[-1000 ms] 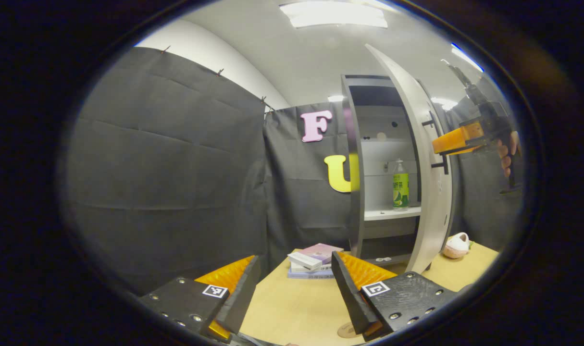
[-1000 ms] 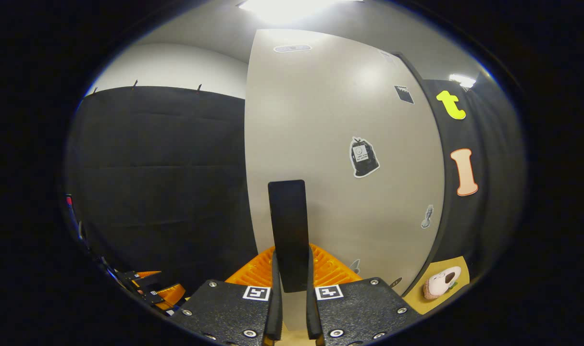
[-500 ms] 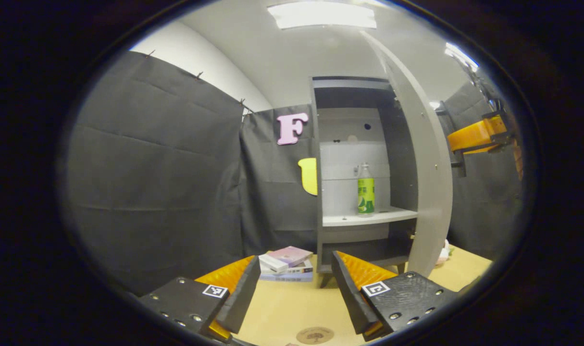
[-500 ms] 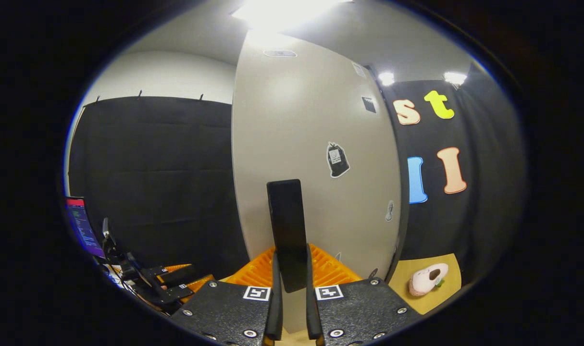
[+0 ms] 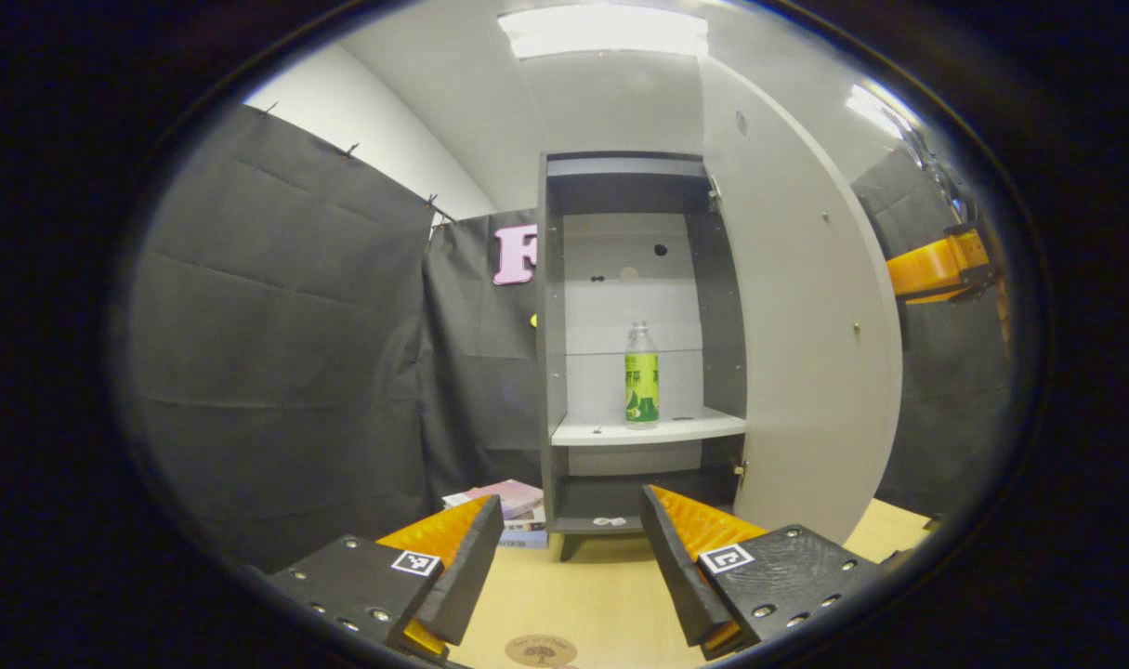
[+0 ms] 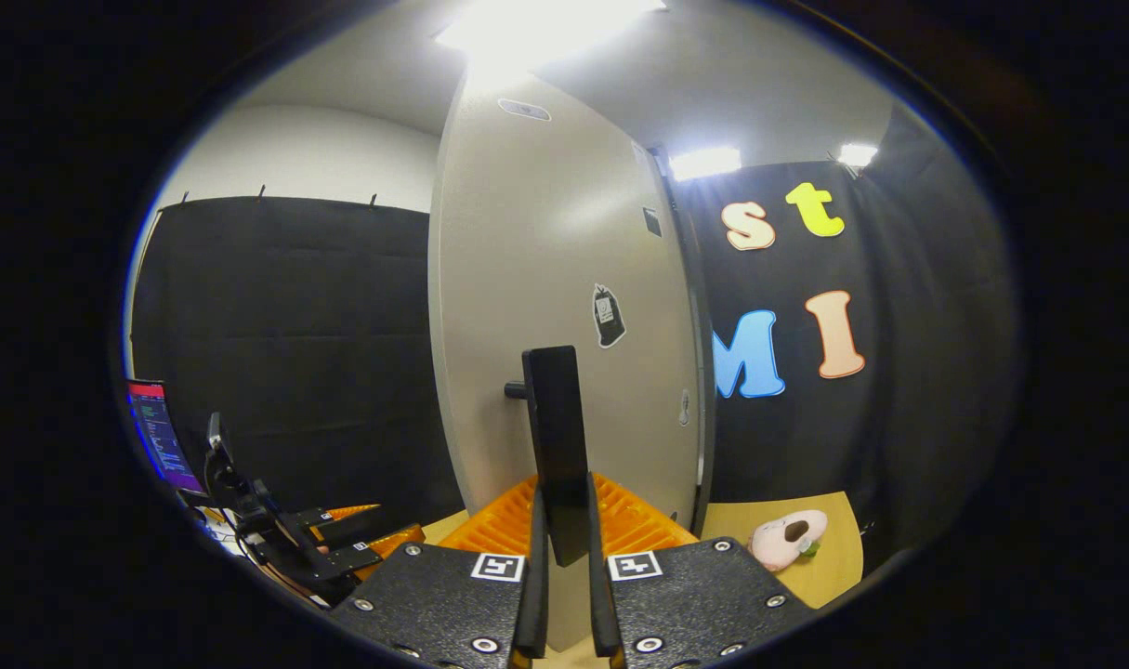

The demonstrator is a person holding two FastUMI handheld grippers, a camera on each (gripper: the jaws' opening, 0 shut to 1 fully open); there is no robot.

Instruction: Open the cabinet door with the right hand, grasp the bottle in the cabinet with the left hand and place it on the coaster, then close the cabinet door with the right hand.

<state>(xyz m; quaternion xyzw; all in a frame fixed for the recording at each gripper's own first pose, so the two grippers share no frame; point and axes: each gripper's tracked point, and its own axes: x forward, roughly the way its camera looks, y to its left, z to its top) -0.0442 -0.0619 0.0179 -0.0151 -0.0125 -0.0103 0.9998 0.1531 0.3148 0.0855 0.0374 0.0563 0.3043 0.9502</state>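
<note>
Black cloth walls close in our booth around a tan table (image 5: 601,595), where the grey cabinet (image 5: 550,372) stands with its cabinet door (image 5: 806,353) swung wide. We see the bottle (image 5: 641,375) upright on the white shelf (image 5: 648,428) inside. Our left gripper (image 5: 564,576) hovers over the table with fingers spread, holding nothing, the coaster (image 5: 540,649) lying just below it. Our right gripper (image 6: 561,595) is pinched on the door's black handle (image 6: 557,446). Books (image 5: 508,506) lie beside the cabinet's foot.

Recording booth, not a home: black cloth walls (image 5: 276,325) pinned up, lone grey cabinet (image 5: 620,186) on a wooden bench (image 5: 583,595), lit monitor (image 6: 160,437) alongside.
</note>
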